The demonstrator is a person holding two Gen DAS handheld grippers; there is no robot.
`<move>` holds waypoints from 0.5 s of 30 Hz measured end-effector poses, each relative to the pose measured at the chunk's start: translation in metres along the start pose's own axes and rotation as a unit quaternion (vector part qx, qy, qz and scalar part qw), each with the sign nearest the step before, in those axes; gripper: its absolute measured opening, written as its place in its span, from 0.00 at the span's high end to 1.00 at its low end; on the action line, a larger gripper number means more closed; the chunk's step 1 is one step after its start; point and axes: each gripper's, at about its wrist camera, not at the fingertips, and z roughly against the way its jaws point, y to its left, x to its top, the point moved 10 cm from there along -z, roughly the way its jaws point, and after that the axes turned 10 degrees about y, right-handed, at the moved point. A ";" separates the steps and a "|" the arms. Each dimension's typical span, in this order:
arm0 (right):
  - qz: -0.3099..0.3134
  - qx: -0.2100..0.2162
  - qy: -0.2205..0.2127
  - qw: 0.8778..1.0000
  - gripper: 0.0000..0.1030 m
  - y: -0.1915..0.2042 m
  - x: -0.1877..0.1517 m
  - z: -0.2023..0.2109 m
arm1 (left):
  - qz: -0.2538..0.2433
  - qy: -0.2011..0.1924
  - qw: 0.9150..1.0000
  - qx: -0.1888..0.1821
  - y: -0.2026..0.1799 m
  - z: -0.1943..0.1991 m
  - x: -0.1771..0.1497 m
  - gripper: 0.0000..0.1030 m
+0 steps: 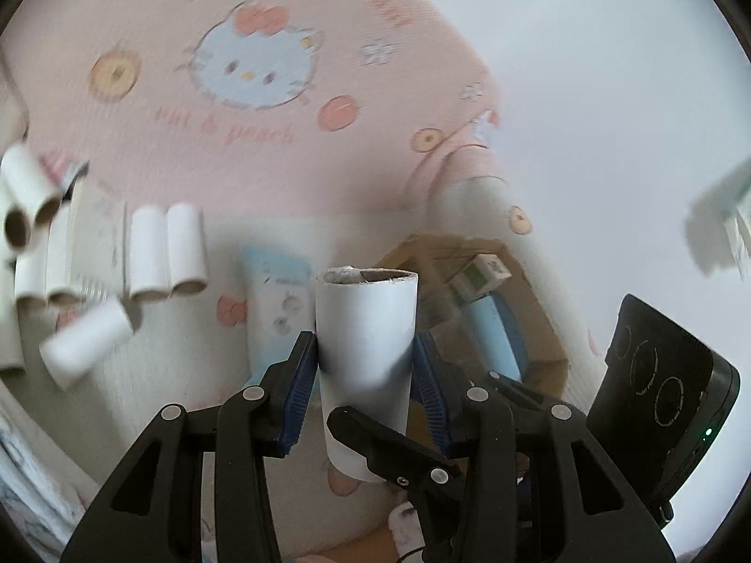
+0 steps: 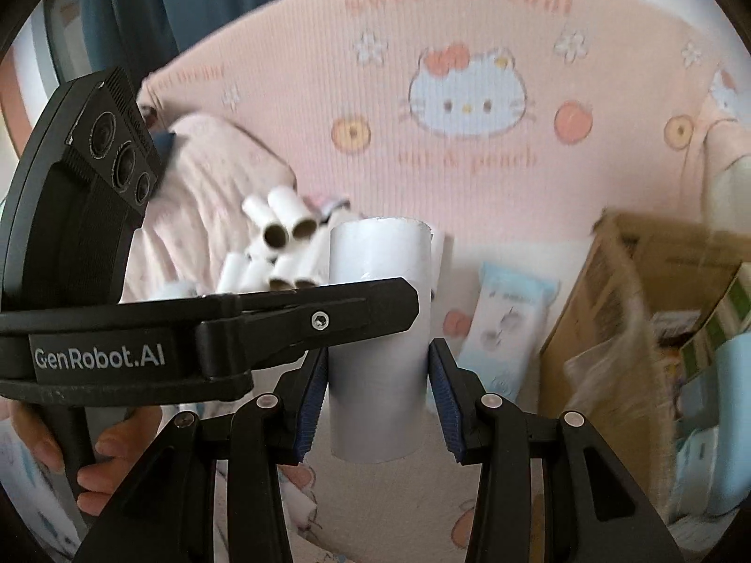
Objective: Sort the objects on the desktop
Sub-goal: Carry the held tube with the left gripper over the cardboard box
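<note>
A white cardboard tube [image 1: 366,356] stands upright in mid-air between both grippers. My left gripper [image 1: 365,375] has its blue pads [image 1: 300,384] against the tube's sides and is shut on it. The same tube shows in the right wrist view [image 2: 378,342], where my right gripper [image 2: 378,394] has its blue pads [image 2: 312,403] around the lower part, seemingly touching. The left gripper's finger [image 2: 310,319] crosses in front of the tube there. A pile of several more white tubes [image 1: 155,253] lies to the left, also in the right wrist view [image 2: 281,253].
A pink cartoon-cat cloth [image 1: 263,94] covers the surface and hangs behind. An open cardboard box [image 2: 624,309] with packets stands at the right; it also shows in the left wrist view [image 1: 525,319]. A light blue tissue packet [image 2: 507,323] lies beside it.
</note>
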 end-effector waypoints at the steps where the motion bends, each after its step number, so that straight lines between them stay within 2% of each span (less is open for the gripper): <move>1: 0.002 -0.001 -0.006 1.000 0.61 -0.001 0.002 0.006 | -0.006 -0.001 1.000 0.002 -0.004 0.000 0.003 0.55; 5: -0.005 0.002 -0.026 1.000 0.60 -0.007 0.009 0.025 | -0.036 -0.002 0.999 0.000 -0.023 0.004 0.013 0.55; 10: -0.035 0.048 -0.044 0.997 0.60 -0.025 0.016 0.049 | -0.050 0.006 0.999 -0.014 -0.044 -0.002 0.026 0.55; 15: -0.037 0.046 -0.057 0.997 0.60 -0.040 0.023 0.070 | -0.087 0.012 0.996 -0.013 -0.073 -0.010 0.037 0.55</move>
